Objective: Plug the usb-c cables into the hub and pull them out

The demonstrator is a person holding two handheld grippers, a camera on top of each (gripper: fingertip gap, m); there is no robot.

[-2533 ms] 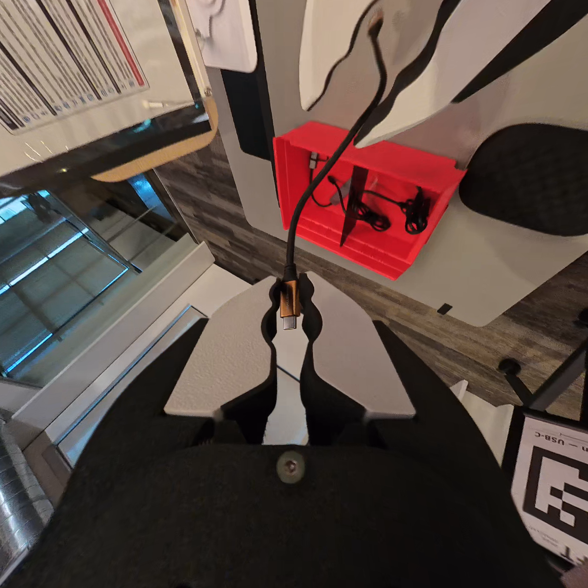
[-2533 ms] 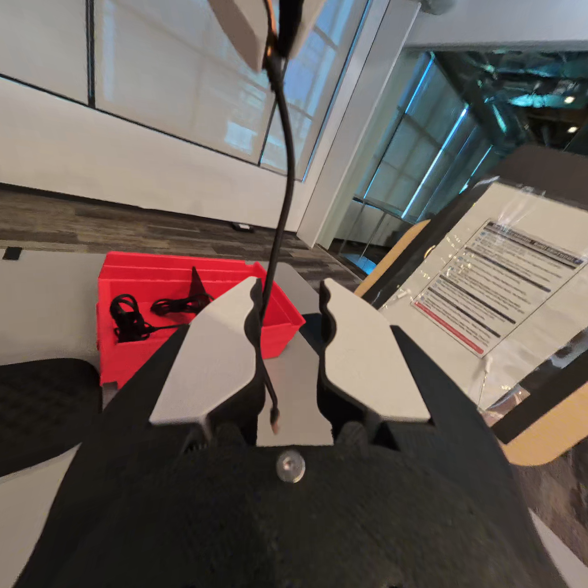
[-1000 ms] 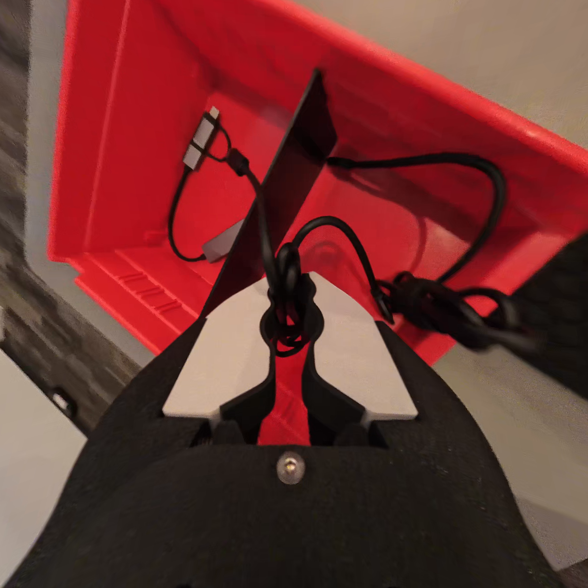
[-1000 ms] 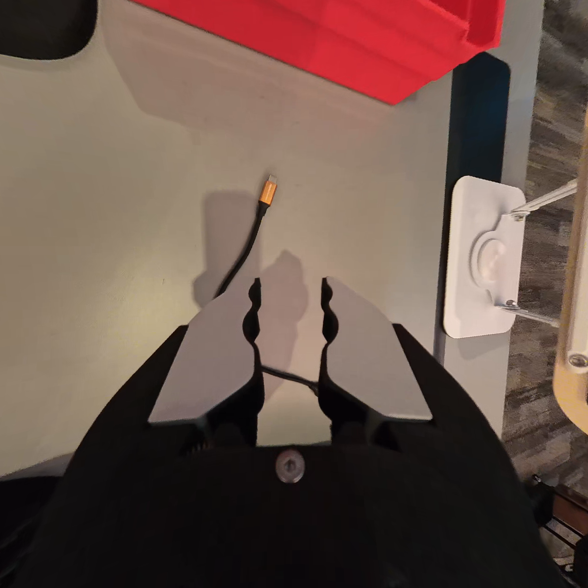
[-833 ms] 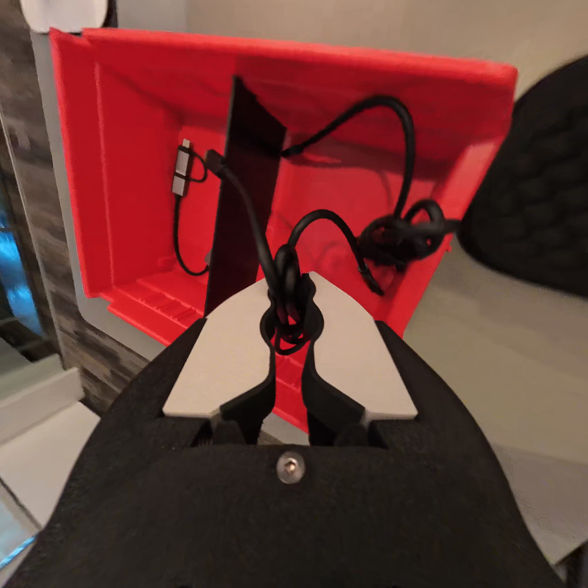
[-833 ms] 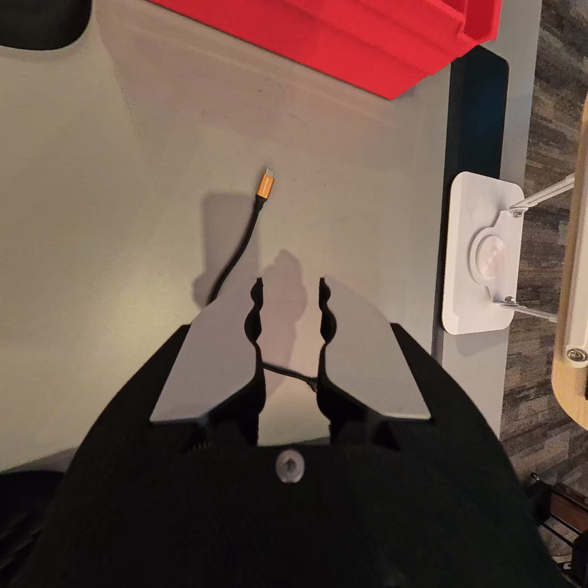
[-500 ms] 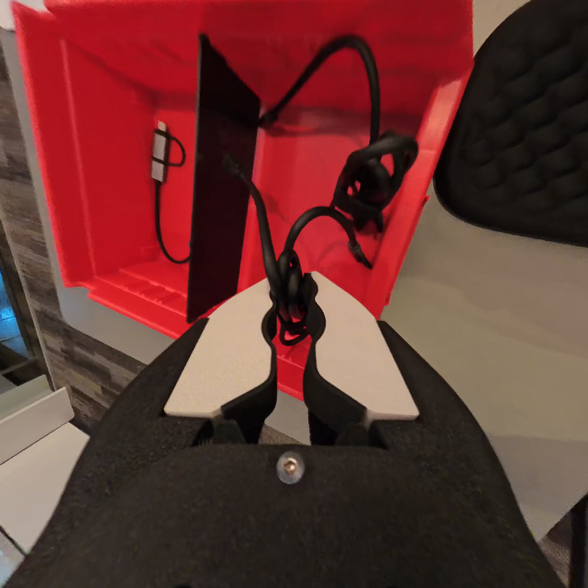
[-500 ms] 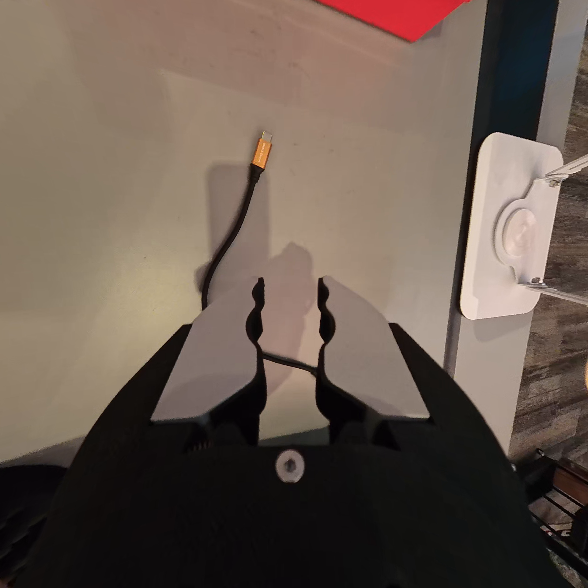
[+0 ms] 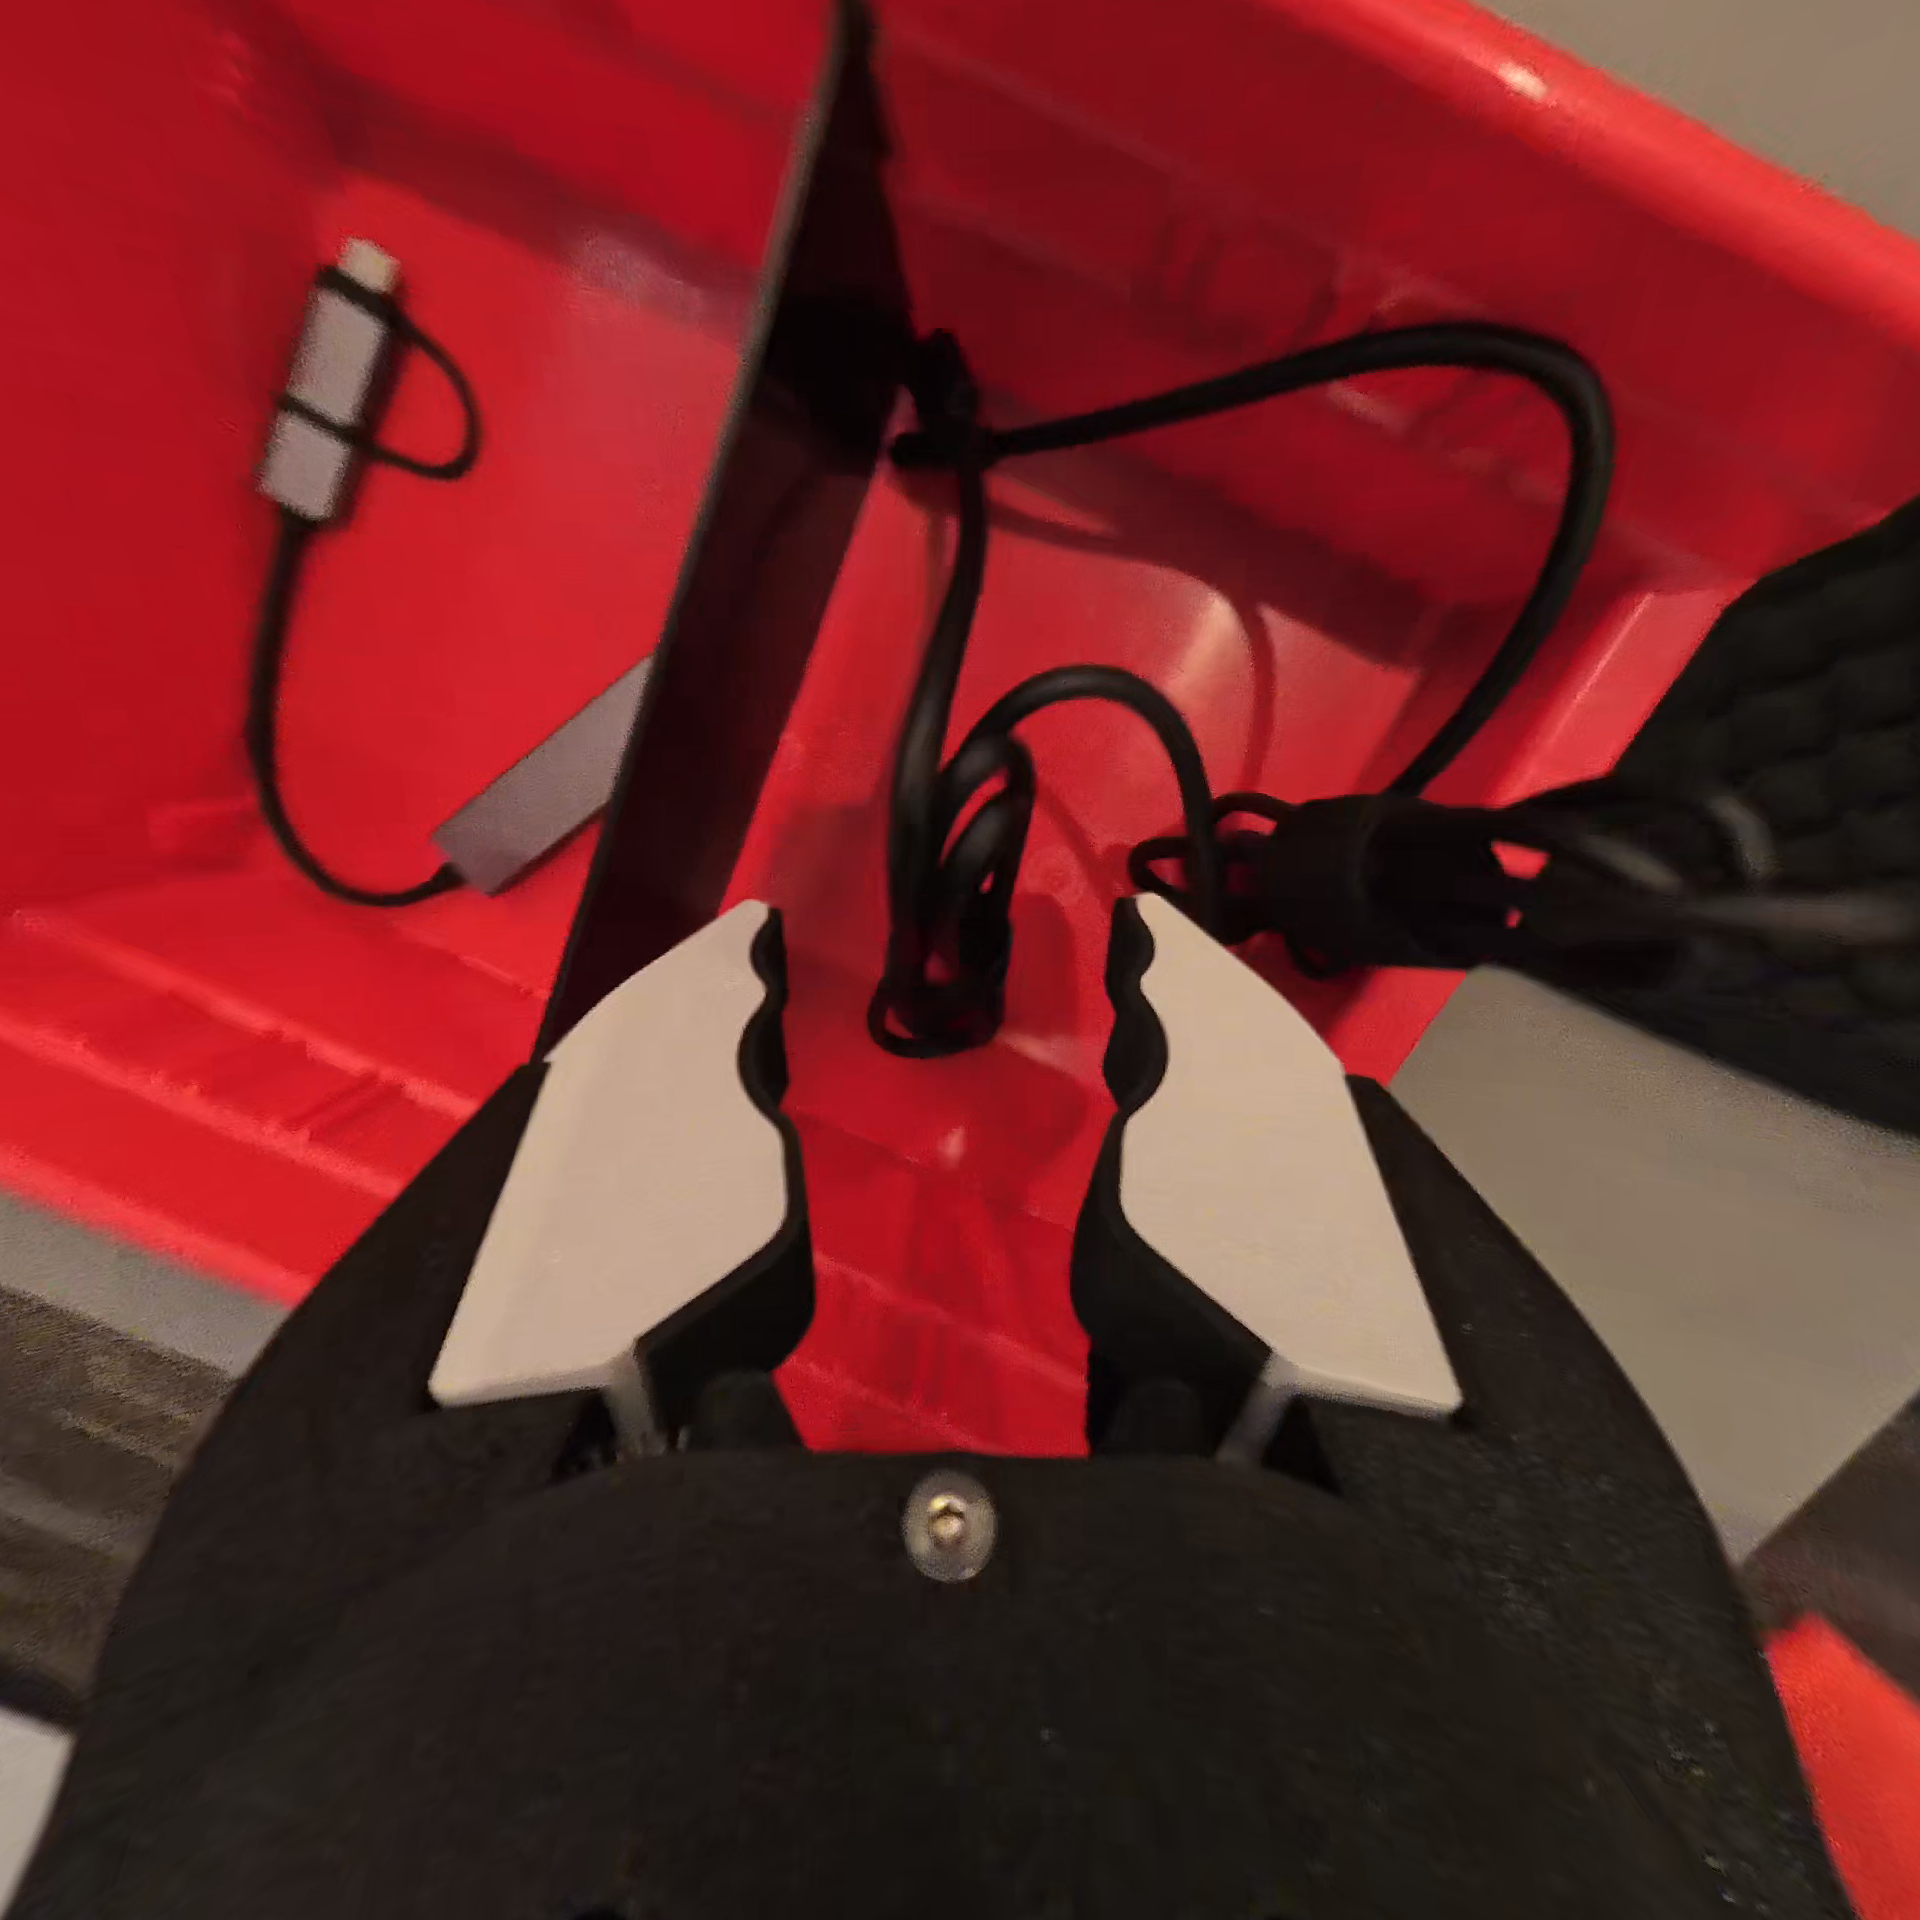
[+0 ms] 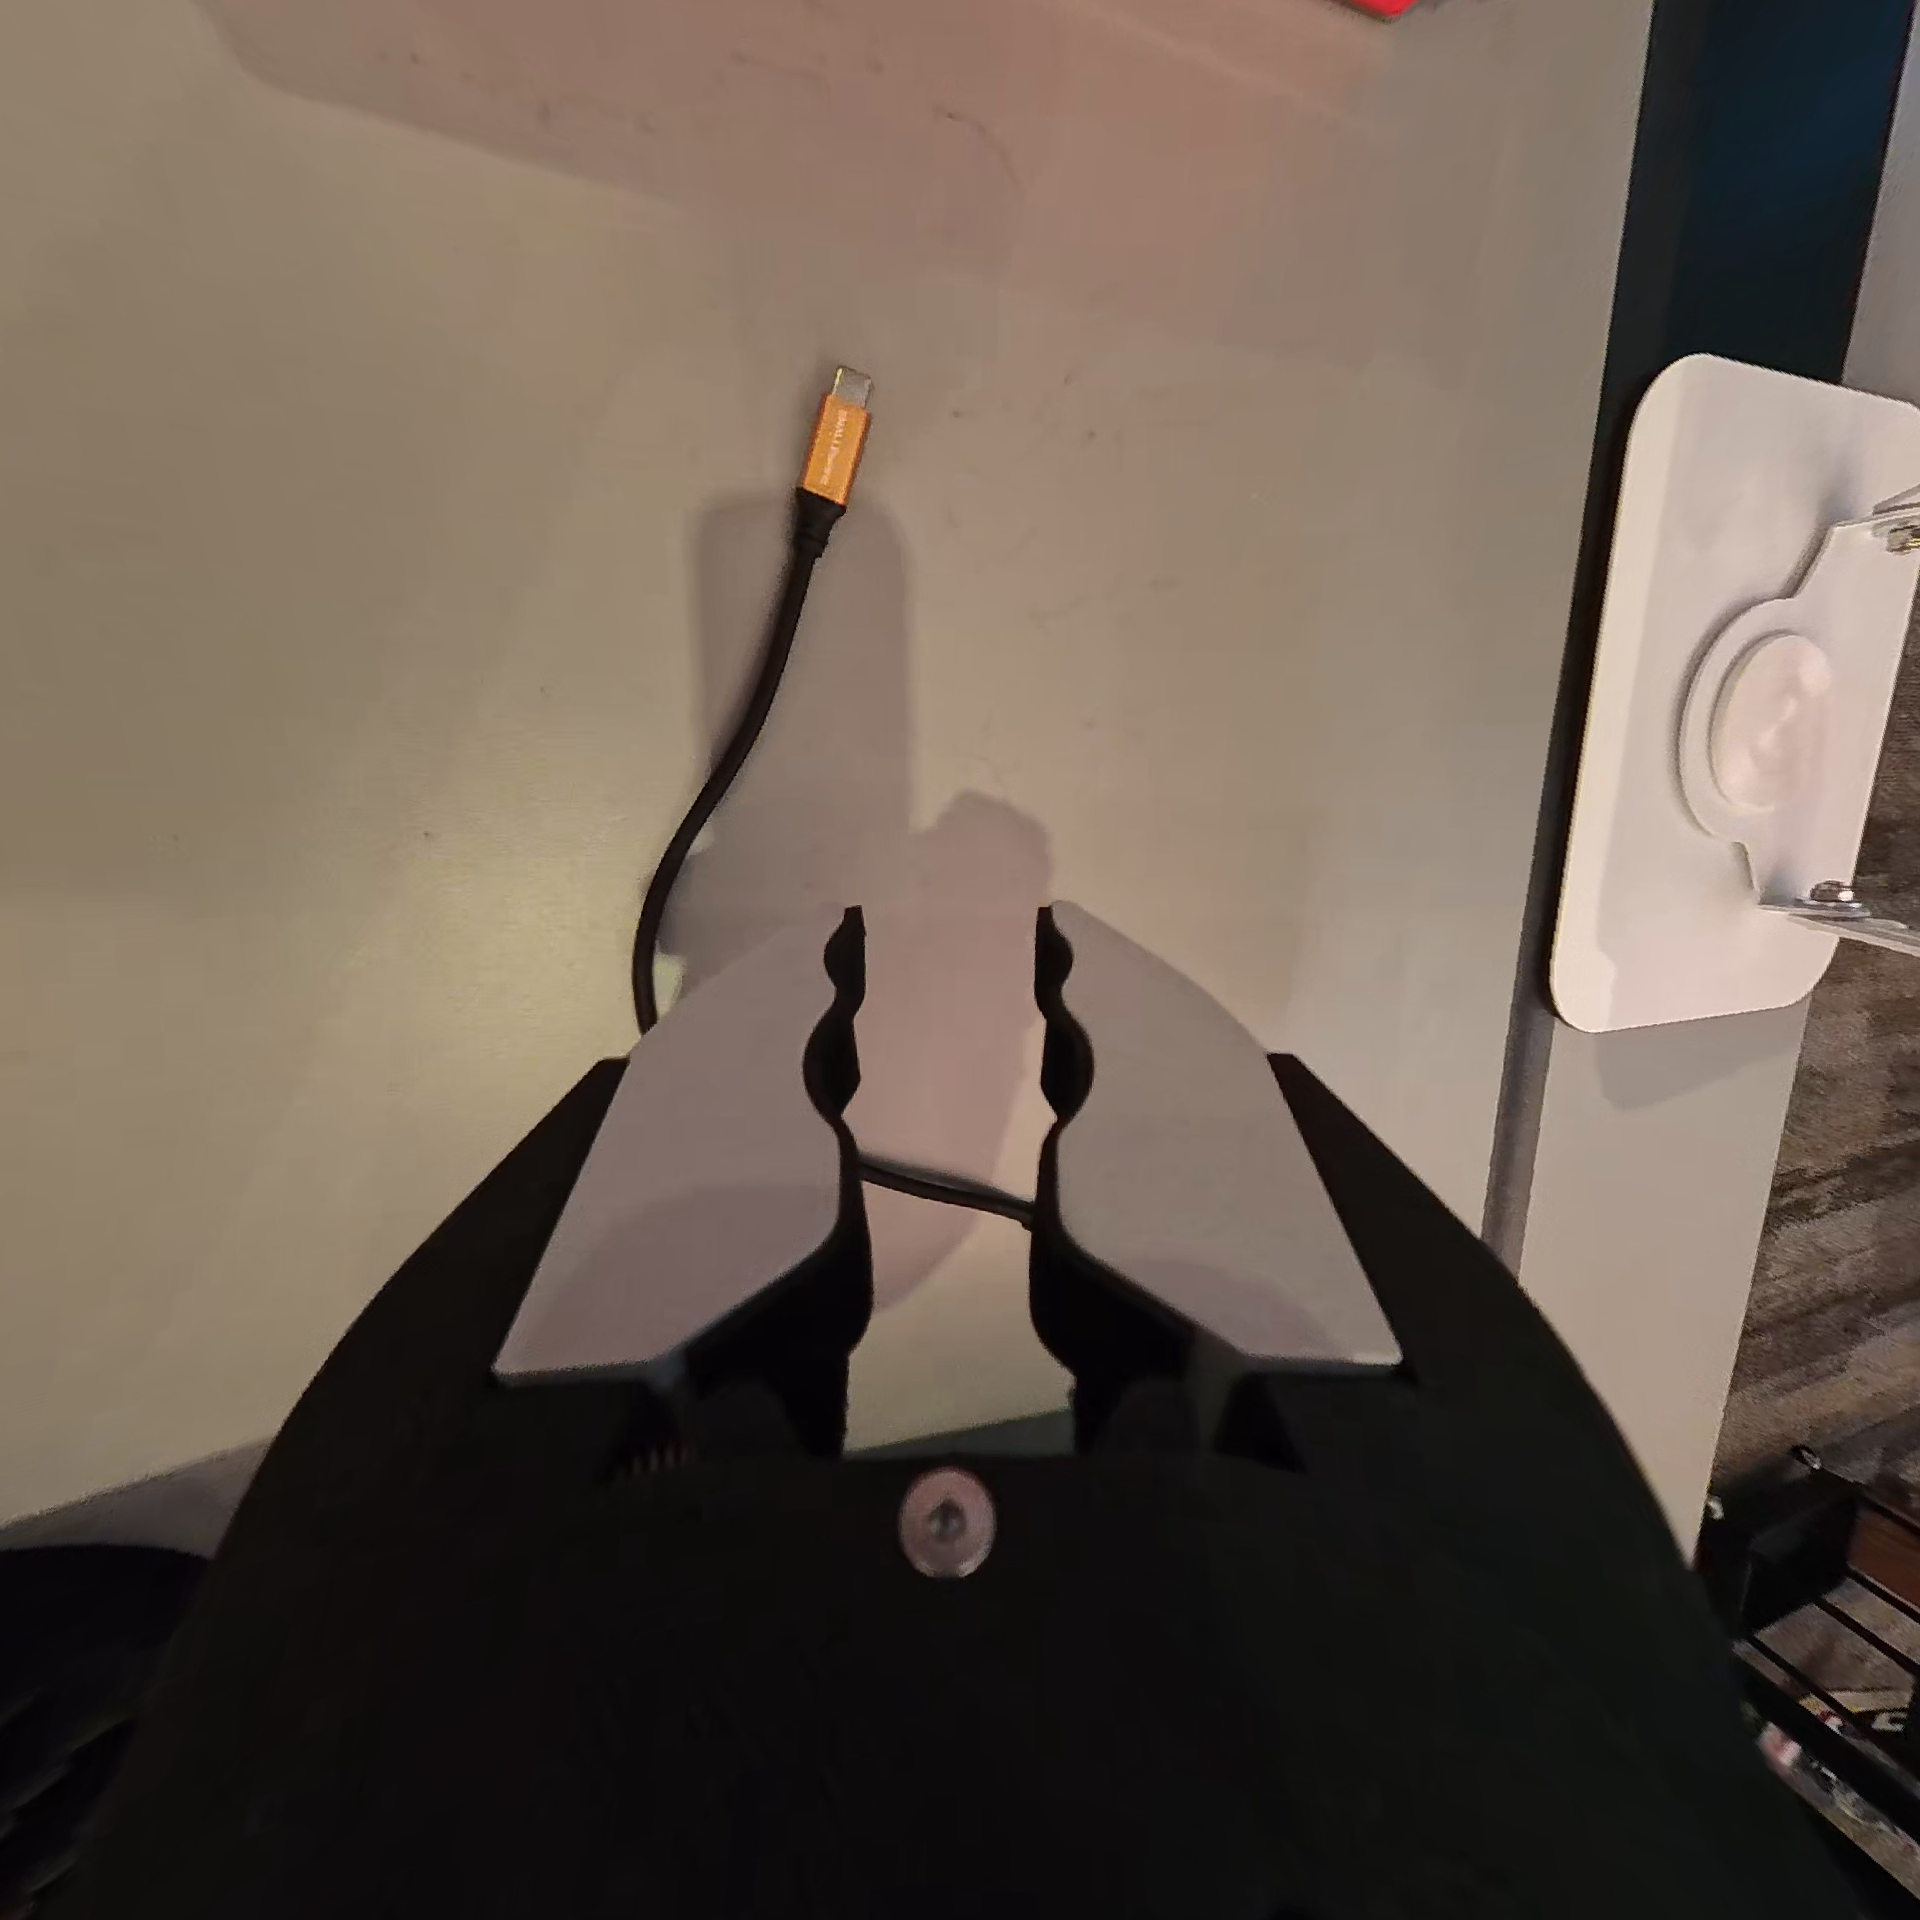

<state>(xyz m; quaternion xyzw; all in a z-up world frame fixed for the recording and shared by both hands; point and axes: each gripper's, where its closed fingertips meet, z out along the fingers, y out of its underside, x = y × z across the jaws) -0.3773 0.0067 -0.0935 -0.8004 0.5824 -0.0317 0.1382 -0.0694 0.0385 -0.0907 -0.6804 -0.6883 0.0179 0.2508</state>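
Observation:
In the left wrist view a red bin [image 9: 156, 675] has a black divider [image 9: 769, 540]. The grey hub [image 9: 540, 790], with its short lead and grey plug [image 9: 327, 395], lies in the left compartment. A coiled black cable [image 9: 945, 883] lies in the right compartment, just in front of my open left gripper [image 9: 945, 914]. A second black bundle [image 9: 1351, 852] lies to its right. In the right wrist view a black cable with an orange USB-C plug [image 10: 836, 442] lies on the grey table [image 10: 312, 623]. It runs under my open right gripper [image 10: 951, 914].
A black quilted pad [image 9: 1818, 748] sits right of the bin. A white mount plate [image 10: 1745, 707] and a dark strip [image 10: 1745, 156] lie at the table's right edge, with floor beyond. The tips of one gripper are about 30 centimetres away from the tips of the other. It is some 10 centimetres from my left tips to the grey hub [image 9: 540, 790].
My left gripper has opened and let go of the coiled black cable, which now rests in the bin's right compartment. The right gripper has shifted slightly; the orange-plug cable stays on the table.

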